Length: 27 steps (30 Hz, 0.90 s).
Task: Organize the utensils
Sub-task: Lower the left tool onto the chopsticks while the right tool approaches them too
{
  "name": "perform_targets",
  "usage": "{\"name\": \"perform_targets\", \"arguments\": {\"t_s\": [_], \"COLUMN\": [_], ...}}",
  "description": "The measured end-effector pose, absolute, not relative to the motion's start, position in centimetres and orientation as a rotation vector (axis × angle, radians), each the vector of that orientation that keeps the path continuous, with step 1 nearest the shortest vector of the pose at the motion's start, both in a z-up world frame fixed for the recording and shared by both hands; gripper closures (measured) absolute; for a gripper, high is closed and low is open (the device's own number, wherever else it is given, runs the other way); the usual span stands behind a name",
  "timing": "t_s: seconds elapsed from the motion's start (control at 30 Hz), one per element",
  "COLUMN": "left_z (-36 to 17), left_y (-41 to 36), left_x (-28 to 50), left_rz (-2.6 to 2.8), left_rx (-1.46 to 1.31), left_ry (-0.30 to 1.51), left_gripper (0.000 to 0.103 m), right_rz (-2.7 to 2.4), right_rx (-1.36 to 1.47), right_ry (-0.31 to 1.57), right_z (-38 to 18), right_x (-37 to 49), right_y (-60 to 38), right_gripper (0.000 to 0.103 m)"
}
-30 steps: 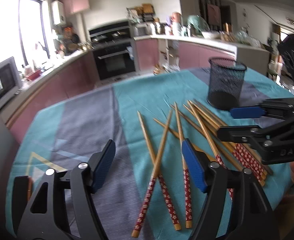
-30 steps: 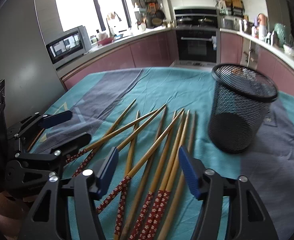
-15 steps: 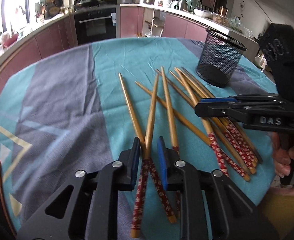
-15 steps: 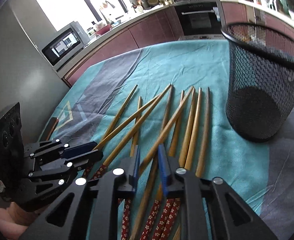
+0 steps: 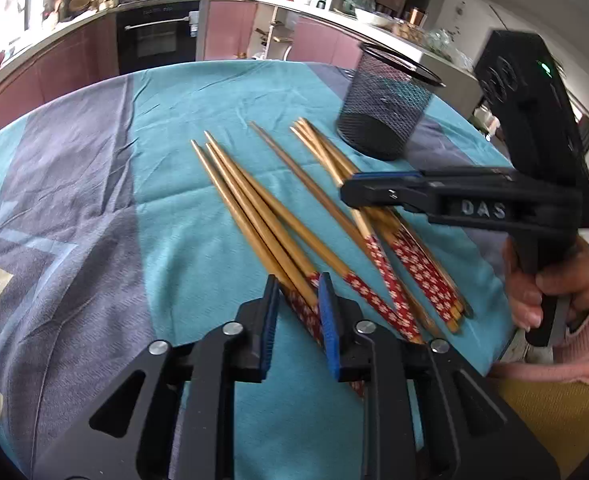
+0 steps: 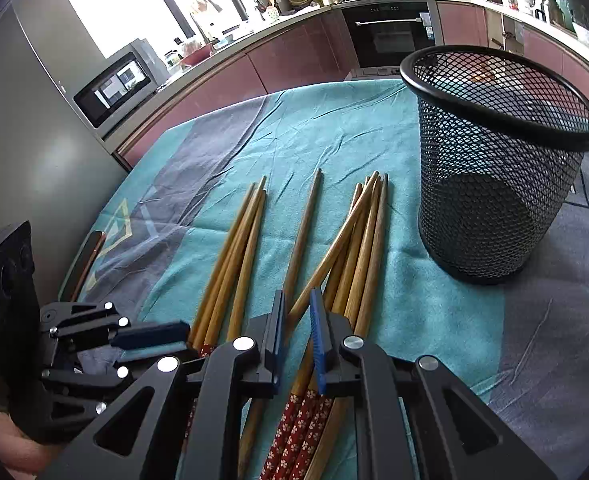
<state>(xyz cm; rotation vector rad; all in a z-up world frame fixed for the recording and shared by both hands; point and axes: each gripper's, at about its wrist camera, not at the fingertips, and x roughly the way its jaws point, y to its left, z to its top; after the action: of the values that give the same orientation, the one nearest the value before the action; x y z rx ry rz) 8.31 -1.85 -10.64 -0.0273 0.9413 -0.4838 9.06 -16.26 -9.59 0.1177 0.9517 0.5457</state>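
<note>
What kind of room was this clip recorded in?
Most likely a home kitchen: a built-in oven set in pink cabinets, a microwave on the counter, and a cloth-covered table in front.

"DAS" stands embossed on the right gripper.
</note>
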Motion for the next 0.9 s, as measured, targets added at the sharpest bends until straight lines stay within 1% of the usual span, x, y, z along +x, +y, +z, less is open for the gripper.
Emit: {"name": "perform_targets", "arguments": {"t_s": [0.07,0.17,0.27,0.37,0.73,0.83,0.9], "left_z": [-10.6,-10.4,-10.5,-10.6,-10.7,-10.7,-10.8], "left_y": [-1.4,-0.8,-0.1,0.4,0.4,0.4,0.4], "left_x": [8.6,9.1,9.6,10.2,10.9,10.9,10.9], "left_rz": [-0.464,-0.440,-0.419,-0.402,-0.395,-0.399,-0.400], "left_rx": [-0.037,-0.050,-0.064,-0.065,-0.056,-0.058,-0.053], "left_ry": [0.935,0.927,0.926,0.925,0.923,0.923,0.922], "left_gripper": [0.079,0.078,0.077,0.077,0.075,0.075,0.075], "right_rz": [0.552,0.574,0.562,0.505,0.519,0.517,0.522], "right_rx": [0.118,0.108,0.116,0.113,-0.016,-0.007,0.013], "right_ry": [0.958,0.963,0.940,0.925,0.903,0.918,0.932], "right_z": [-9.7,-9.9,-9.6,-9.4,-9.3,-9.4,-9.4], "right_x": [9.2,9.1,8.8,8.8,9.1,9.2,9.3], "right_y": [-15.9,-15.3,-15.9,-17.0,-14.7,-15.7,-16.6], "right_gripper": [0.090,0.082,0.081,0.073,0.073,0.077,0.082]}}
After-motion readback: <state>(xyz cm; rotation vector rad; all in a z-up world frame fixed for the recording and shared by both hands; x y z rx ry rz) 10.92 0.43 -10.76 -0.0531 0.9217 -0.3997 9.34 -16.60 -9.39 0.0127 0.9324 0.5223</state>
